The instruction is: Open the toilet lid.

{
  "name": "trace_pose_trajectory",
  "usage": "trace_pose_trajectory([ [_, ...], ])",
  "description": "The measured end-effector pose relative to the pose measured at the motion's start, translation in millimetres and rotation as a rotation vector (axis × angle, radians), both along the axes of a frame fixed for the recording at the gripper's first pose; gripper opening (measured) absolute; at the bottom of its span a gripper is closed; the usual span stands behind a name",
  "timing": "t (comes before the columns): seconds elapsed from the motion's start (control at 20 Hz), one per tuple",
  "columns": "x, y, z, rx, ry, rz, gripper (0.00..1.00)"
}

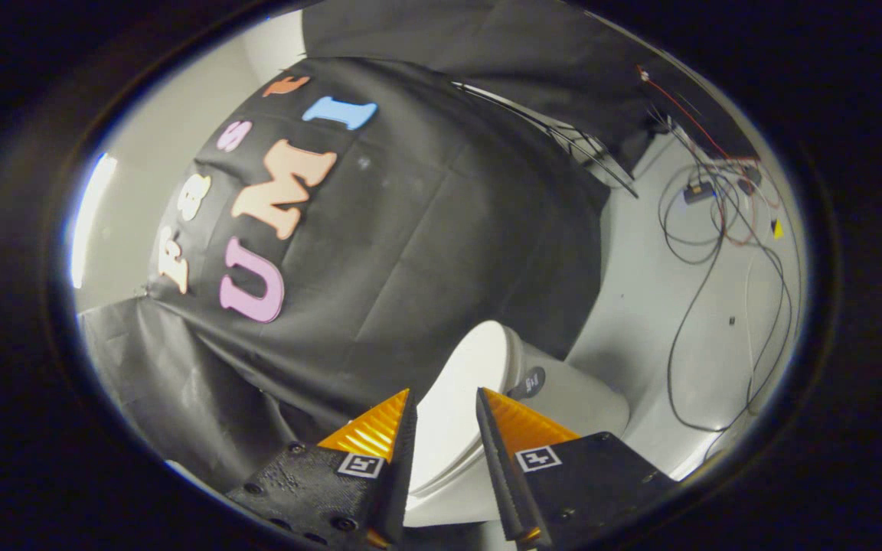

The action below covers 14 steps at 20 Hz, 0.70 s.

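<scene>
Jaws narrowly parted, holding nothing, with the toilet lid (460,398) just beyond; a shallow bite on its smooth edge could slip.

ridged claw (445,394) fingers — square markers, screws

The pale floor (640,306) carries a white toilet (563,398), which stands just ahead of the parted fingers, and a tangle of loose cables (705,252) well beyond them, off to their right.
</scene>
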<state>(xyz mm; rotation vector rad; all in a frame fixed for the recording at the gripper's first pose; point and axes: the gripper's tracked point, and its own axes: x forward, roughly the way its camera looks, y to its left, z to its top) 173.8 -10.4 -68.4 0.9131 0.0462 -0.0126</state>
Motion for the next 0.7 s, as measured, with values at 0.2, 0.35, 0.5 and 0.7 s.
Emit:
trace_pose_trajectory([
  [0.2, 35.8, 7.0, -41.5, 0.152, 0.05, -0.002, 0.48],
  [0.35, 57.6, 3.3, -56.9, 0.221, 0.056, -0.012, 0.48],
  [0.5, 80.6, -10.1, -66.4, 0.297, 0.054, -0.031, 0.48],
  [0.7, 106.6, -33.0, -66.1, 0.422, 0.0, -0.053, 0.48],
])
